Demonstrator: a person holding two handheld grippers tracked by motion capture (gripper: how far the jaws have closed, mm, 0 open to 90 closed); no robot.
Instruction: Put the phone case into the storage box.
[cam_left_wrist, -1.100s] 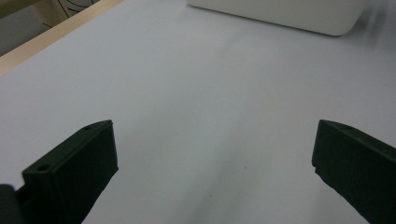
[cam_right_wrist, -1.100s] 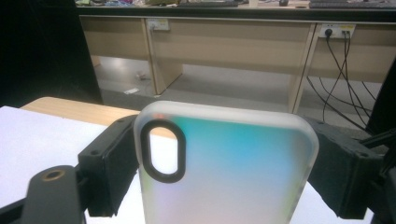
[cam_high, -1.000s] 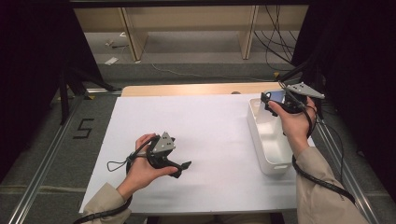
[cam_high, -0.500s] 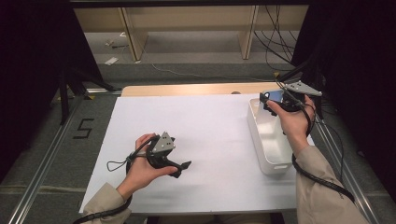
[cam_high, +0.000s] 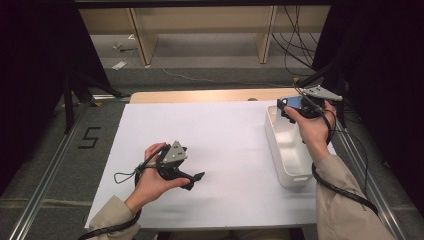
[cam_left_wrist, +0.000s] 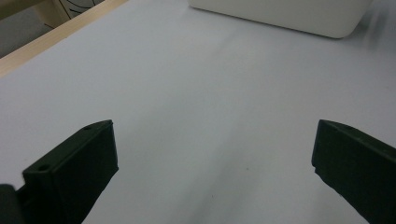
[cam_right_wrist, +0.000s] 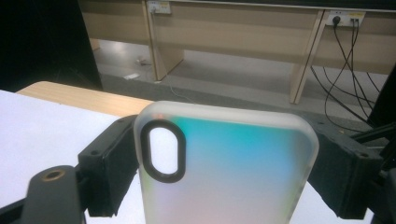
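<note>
My right gripper is shut on a translucent phone case that shades from blue-green to pink. It holds the case in the air above the far end of a white bin. In the right gripper view the case stands between the two black jaws, with its oval camera cutout at the upper left. My left gripper rests low over the white table sheet at the near left. It is open with nothing between its jaws, which stand wide apart in the left gripper view.
The white bin lies along the right side of the sheet. A wooden table edge runs behind the sheet. Beyond it are shelving legs and cables on the floor. Metal rails flank the table on both sides.
The right gripper with the phone case has drifted slightly to the left. The left gripper has not moved.
</note>
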